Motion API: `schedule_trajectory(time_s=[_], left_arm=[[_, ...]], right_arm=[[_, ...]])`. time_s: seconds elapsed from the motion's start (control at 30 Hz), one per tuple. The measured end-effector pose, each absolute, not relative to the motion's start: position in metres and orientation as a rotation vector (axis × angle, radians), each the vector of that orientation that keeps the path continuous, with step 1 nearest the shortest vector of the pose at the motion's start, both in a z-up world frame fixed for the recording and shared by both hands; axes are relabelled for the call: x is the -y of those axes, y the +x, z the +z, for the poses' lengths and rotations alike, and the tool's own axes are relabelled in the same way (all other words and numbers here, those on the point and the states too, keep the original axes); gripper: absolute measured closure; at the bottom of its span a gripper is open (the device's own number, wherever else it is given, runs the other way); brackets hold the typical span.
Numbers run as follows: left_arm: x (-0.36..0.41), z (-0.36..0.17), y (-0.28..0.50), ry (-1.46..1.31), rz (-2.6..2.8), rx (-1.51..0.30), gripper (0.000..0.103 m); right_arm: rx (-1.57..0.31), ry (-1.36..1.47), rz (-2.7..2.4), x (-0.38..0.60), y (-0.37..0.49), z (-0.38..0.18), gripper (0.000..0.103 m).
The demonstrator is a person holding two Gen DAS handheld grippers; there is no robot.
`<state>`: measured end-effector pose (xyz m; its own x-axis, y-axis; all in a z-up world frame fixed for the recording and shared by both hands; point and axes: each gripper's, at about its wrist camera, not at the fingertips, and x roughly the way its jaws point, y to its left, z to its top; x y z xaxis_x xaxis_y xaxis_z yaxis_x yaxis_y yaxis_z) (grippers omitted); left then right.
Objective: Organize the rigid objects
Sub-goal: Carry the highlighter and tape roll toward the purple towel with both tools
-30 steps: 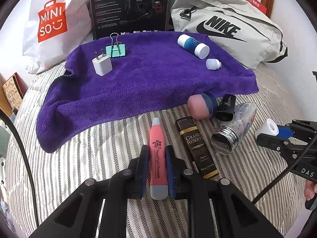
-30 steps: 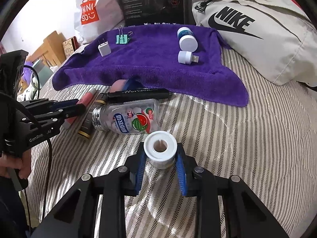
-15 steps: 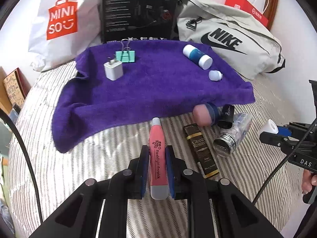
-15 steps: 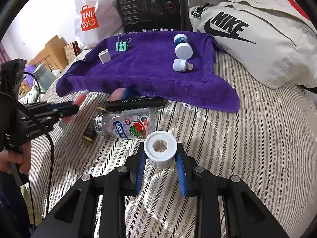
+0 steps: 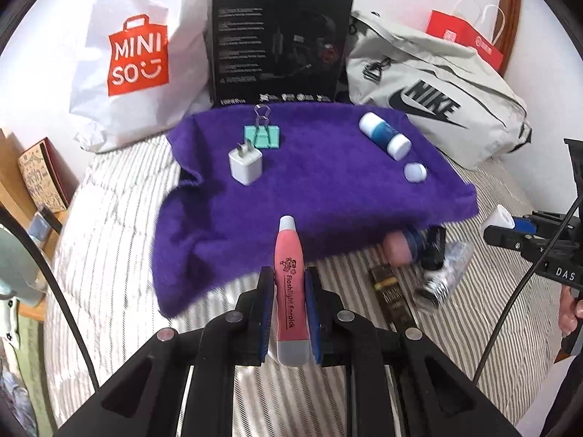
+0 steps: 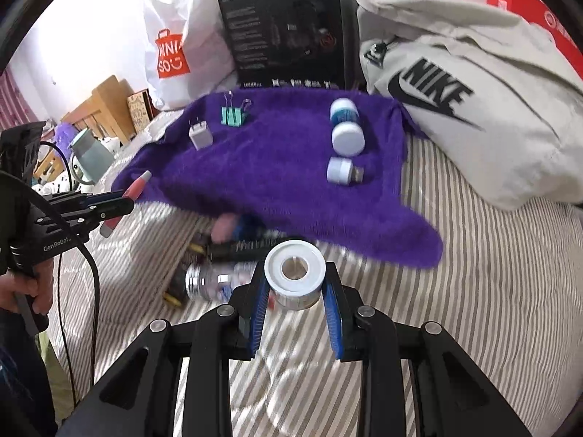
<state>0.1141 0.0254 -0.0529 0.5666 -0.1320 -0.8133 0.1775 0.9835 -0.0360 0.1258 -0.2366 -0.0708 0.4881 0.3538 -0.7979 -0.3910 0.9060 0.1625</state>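
Four items, a charger point(image 5: 245, 165), a binder clip point(image 5: 263, 134), a blue-and-white tube point(image 5: 384, 136) and a small white plug-in point(image 5: 414, 172), already sit on the purple towel point(image 5: 309, 189), while the left claw point(image 5: 289, 313) clamps a pink flashlight earpick point(image 5: 290, 291), the right claw point(image 6: 295, 291) grips a white tape roll point(image 6: 294, 273), and several things point(image 5: 419, 266) wait on the striped bed point(image 6: 473, 273).

A pink pen-shaped flashlight point(image 5: 290, 284) with grey ends points toward twelve o'clock, clamped lengthwise between two jaws, its tip over the near edge of a purple towel point(image 5: 309, 189). A white tape roll point(image 6: 294, 271) with a round centre hole is held between the other jaws. On the towel lie a white plug adapter point(image 5: 245, 165) and a teal binder clip point(image 5: 262, 134) at eleven o'clock, and a blue-and-white tube point(image 5: 384, 136) and a small white cap-like piece point(image 5: 414, 172) at one o'clock.
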Motion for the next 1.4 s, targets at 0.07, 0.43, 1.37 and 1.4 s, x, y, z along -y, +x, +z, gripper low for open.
schedule_trajectory(time_s=[0.07, 0.43, 1.37, 1.4], left_arm=[[-0.029, -0.05, 0.121, 0.052, -0.176, -0.946, 0.086], [-0.03, -0.052, 0.175, 0.053, -0.188, -0.957, 0.086], [-0.041, -0.101, 0.217, 0.079, -0.162, -1.046, 0.086], [-0.041, -0.101, 0.216, 0.081, -0.159, -1.046, 0.086]], right_arm=[[-0.952, -0.045, 0.452, 0.235, 0.136, -0.067, 0.074], [-0.99, -0.076, 0.45, 0.221, 0.201, -0.073, 0.074], [-1.065, -0.193, 0.46, 0.203, 0.238, -0.112, 0.073], [-1.063, -0.193, 0.461, 0.204, 0.238, -0.112, 0.073]])
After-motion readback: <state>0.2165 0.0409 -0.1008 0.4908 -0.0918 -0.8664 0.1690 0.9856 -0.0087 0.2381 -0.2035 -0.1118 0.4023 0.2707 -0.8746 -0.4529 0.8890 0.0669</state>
